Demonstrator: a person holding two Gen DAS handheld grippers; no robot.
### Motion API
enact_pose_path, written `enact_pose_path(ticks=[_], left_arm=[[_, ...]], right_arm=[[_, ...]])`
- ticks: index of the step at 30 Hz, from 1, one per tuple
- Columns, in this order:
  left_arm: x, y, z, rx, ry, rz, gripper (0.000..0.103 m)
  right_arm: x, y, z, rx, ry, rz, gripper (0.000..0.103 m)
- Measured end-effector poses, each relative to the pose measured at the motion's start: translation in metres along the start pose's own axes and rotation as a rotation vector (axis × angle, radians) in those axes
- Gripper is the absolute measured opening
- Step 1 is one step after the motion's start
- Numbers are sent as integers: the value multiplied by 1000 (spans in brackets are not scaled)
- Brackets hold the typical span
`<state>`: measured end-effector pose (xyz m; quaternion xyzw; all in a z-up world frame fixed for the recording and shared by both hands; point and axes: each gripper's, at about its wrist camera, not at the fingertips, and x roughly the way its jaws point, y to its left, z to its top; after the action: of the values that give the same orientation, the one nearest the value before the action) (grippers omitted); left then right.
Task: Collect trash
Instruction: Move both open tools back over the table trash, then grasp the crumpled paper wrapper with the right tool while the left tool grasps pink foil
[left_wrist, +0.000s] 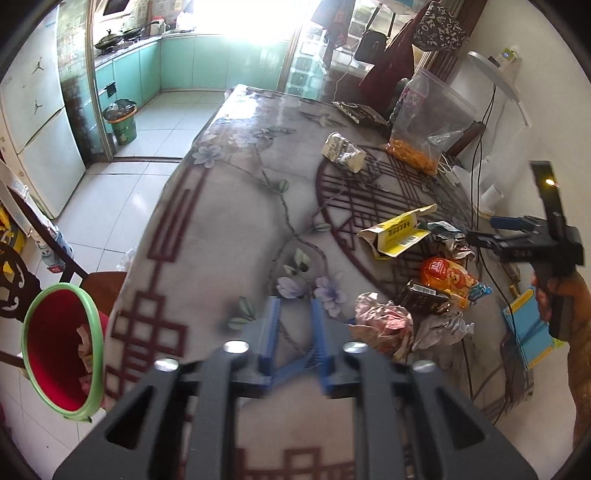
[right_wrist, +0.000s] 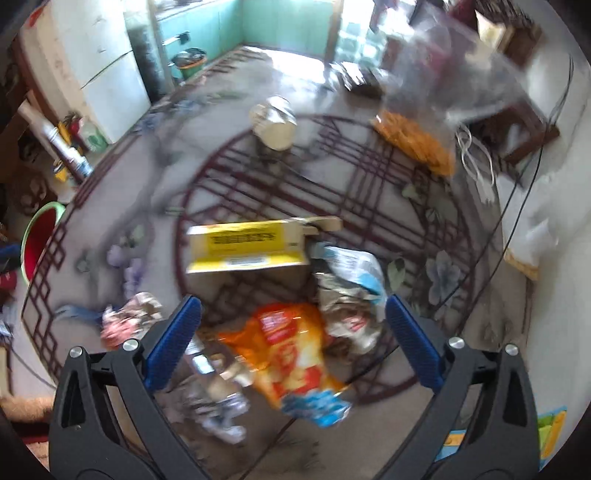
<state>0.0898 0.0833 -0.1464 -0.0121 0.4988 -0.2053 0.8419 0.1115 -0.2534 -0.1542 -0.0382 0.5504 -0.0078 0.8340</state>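
A heap of trash lies on the flower-patterned table: a torn yellow box, an orange snack bag, a pink crumpled wrapper, a dark packet and a crushed white cup. My left gripper hovers over bare cloth left of the pink wrapper, jaws slightly apart with nothing between them. My right gripper hangs wide open above the orange bag, touching nothing. A red bin with a green rim stands beside the table's left edge with some scraps inside.
A clear plastic bag of orange snacks stands at the far right of the table. Black cables run along the right edge by a blue notebook. A fridge and a green floor bin stand beyond the table.
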Motion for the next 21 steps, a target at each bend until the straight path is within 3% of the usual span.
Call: enact_pose_path(ticks=[2, 7, 11, 12, 14, 16, 21], left_arm=[[4, -8, -1, -6, 3, 7, 48], [17, -31, 1, -8, 25, 11, 62], [30, -48, 0, 16, 52, 8, 64], [34, -52, 0, 26, 62, 7, 64], [44, -61, -1, 47, 86, -2, 64], [53, -69, -3, 67, 108, -14, 64], [77, -87, -10, 106, 172, -38, 65]], right_arm=[[17, -25, 2, 95, 24, 33, 98], [61, -66, -8, 311, 131, 157, 98], [81, -74, -21, 368, 169, 198, 95], [83, -74, -23, 372, 167, 206, 90], [86, -75, -27, 377, 165, 219, 49], [86, -78, -30, 390, 162, 238, 41], [57, -86, -34, 404, 76, 262, 40]])
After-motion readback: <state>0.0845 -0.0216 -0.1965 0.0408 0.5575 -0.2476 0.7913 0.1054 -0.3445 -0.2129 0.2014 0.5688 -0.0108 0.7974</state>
